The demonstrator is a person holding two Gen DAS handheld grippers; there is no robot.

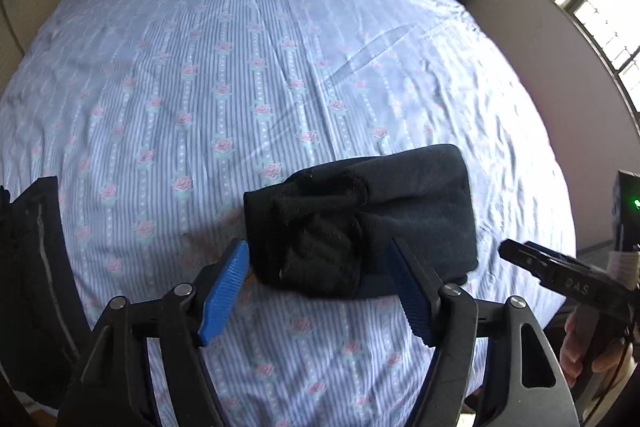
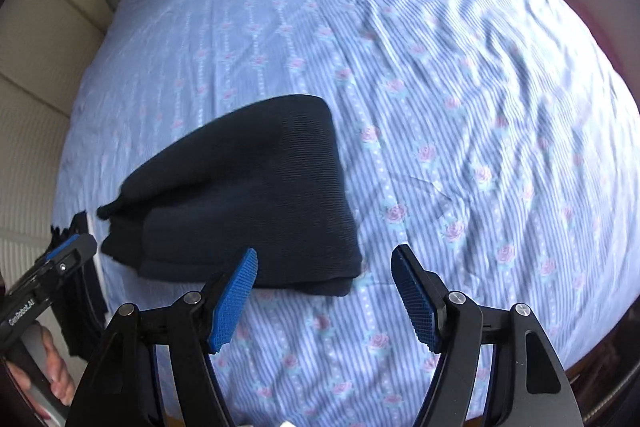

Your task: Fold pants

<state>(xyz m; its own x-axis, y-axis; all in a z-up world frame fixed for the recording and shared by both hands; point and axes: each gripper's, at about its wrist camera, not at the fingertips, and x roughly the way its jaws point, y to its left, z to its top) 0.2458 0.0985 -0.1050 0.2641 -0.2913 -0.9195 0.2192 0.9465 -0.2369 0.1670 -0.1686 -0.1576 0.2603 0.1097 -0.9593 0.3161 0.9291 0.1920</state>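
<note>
Pants [image 1: 360, 223]: compact dark bundle on the bed [image 1: 240, 67], apparently folded.
Left gripper [image 1: 320, 287]: fingers wide apart, empty, near the bundle.
Right gripper [image 2: 324, 295]: fingers spread, empty.

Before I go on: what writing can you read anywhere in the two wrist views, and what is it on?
"DAS" on the body of the right claw, seen from the left wrist view.
"GenRobot.AI" on the body of the left claw, seen from the right wrist view.
No readable text on the pants or the bedsheet.
</note>
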